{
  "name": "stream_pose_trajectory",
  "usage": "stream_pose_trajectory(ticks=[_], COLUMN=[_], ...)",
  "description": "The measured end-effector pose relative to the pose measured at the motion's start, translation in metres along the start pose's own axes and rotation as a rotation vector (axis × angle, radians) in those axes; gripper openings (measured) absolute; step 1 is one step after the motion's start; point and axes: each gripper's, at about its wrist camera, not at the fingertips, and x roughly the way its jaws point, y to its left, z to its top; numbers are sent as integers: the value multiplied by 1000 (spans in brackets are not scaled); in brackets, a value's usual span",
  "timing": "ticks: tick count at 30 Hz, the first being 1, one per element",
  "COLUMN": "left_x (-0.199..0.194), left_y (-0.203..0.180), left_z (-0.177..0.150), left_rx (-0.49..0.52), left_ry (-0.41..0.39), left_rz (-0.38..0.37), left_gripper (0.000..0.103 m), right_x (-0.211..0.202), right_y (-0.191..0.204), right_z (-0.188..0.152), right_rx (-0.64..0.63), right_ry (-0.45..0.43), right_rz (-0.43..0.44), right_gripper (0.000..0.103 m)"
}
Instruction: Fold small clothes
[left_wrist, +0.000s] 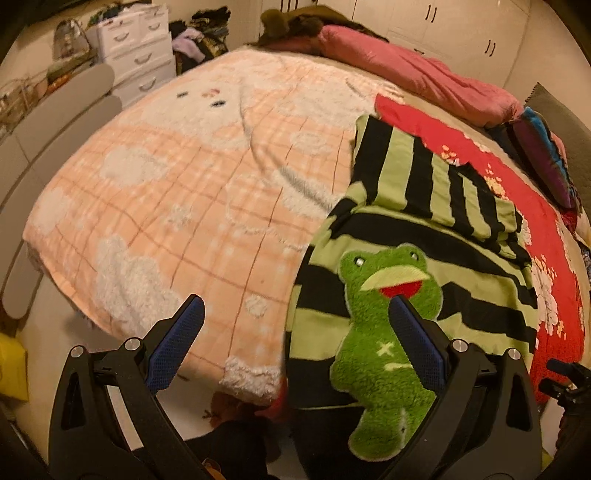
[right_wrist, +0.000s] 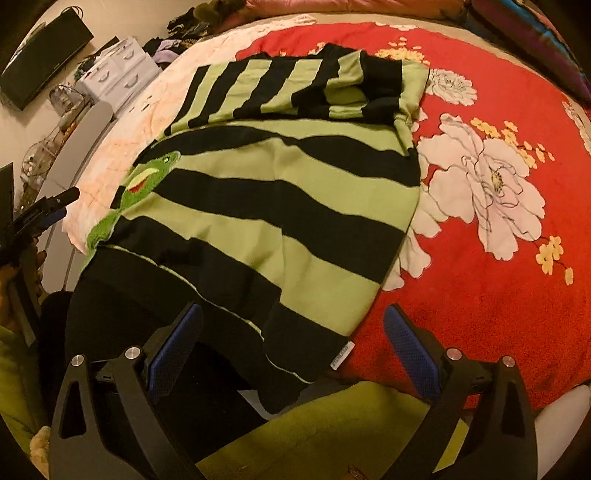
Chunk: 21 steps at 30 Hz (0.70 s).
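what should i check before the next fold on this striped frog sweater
1. Left gripper open and empty: ok, jaws wide, nothing between them.
2. Right gripper open and empty: ok, hovering over the hem corner.
3. Sweater lying flat on the bed: ok, body mostly smooth.
4. Sleeve folded in: ok, it lies across the top of the body.
5. Frog patch side tucked: not ok, it sits at the edge over the pink blanket.
6. Hem fully on the bed: cannot tell, the near edge is hidden.
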Motion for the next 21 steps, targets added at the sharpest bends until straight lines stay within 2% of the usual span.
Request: stream_pose_trajectory(ticks=[6,11,16,20,21], left_x=[23,43,52,50,50], left_y=[6,17,26,26,25], left_z=[-18,-34,-44,-45,-46], left_rx=[-16,-72,-137,-141,-141], left_ry=[107,198,230,234,240], left_rz=[-62,-126,-198,-220,-232], left_gripper=[94,93,93,87,81], right_x=[18,30,42,49,50], right_y=[-3,-4,2,4,5], right_z=[-5,-9,-13,-15,-15], right_rx=[35,44,24,17,14], right_ry=[92,153,210,243,249], right_rz=[0,18,27,50,55], right_gripper=[98,98,98,97,93])
